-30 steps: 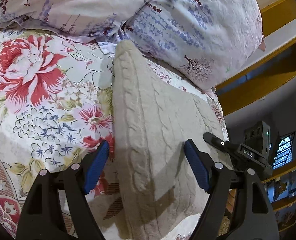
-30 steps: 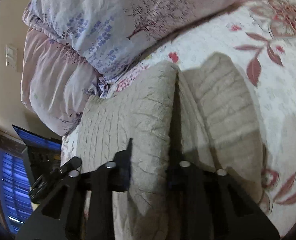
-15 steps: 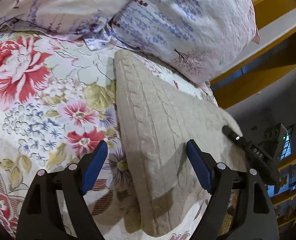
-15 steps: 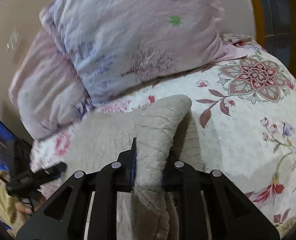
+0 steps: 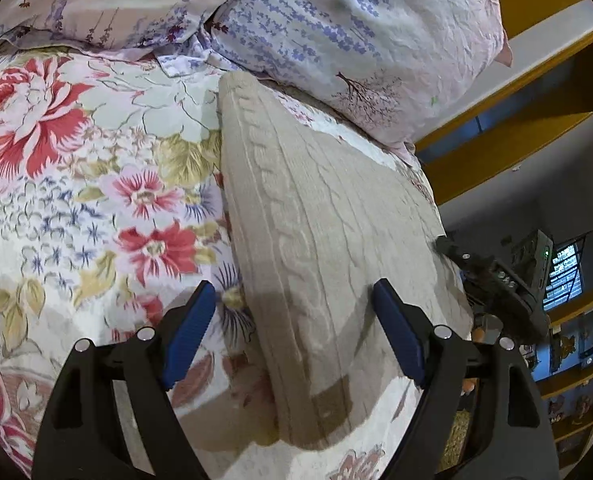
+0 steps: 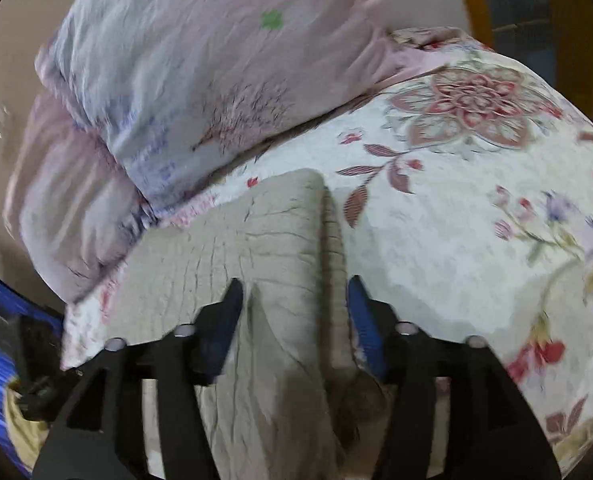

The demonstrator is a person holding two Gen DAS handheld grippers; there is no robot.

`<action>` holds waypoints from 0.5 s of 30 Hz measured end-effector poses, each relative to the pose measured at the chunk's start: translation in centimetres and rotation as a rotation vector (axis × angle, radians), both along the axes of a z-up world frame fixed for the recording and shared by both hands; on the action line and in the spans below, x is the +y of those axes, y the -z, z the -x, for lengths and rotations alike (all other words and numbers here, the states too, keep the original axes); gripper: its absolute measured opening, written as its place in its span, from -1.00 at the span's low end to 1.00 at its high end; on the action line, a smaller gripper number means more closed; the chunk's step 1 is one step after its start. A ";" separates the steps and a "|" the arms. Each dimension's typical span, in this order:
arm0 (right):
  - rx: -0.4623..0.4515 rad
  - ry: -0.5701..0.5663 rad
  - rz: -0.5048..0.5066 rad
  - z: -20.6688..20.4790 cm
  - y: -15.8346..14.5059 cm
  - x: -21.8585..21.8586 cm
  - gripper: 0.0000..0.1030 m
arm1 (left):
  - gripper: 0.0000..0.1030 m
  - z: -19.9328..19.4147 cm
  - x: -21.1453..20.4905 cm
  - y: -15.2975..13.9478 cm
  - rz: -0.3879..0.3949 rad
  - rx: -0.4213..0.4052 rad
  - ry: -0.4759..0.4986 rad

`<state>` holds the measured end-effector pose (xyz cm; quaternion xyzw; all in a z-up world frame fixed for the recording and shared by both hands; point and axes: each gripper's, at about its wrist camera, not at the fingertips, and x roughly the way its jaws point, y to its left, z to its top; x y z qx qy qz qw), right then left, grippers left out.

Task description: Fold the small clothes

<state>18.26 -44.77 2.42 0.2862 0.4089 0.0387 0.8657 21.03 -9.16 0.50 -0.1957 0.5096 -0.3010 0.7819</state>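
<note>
A beige cable-knit garment (image 5: 316, 240) lies folded on the floral bedspread (image 5: 96, 184), a long strip running toward the pillows. My left gripper (image 5: 294, 320) is open, its blue pads spread above the garment's near end, touching nothing. In the right wrist view the garment (image 6: 256, 248) lies flat with a folded edge at its right side. My right gripper (image 6: 294, 312) is open, its jaws standing either side of that folded edge, with the cloth loose between them. The right gripper's body (image 5: 496, 276) shows at the garment's right side.
Two pale lilac printed pillows (image 5: 336, 28) lie at the head of the bed, just past the garment's far end; they also show in the right wrist view (image 6: 200, 80). Yellow wooden shelving (image 5: 516, 128) and a dark room lie beyond the bed's right edge.
My right gripper was shut on the garment's folded edge and has opened, letting it drop flat. My left gripper stayed open and drew back slightly along the garment.
</note>
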 end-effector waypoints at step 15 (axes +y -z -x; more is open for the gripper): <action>-0.062 -0.096 -0.095 6.3 -0.3 0.2 -0.78 | -0.15 3.1 -1.3 -0.2 -0.065 0.010 0.043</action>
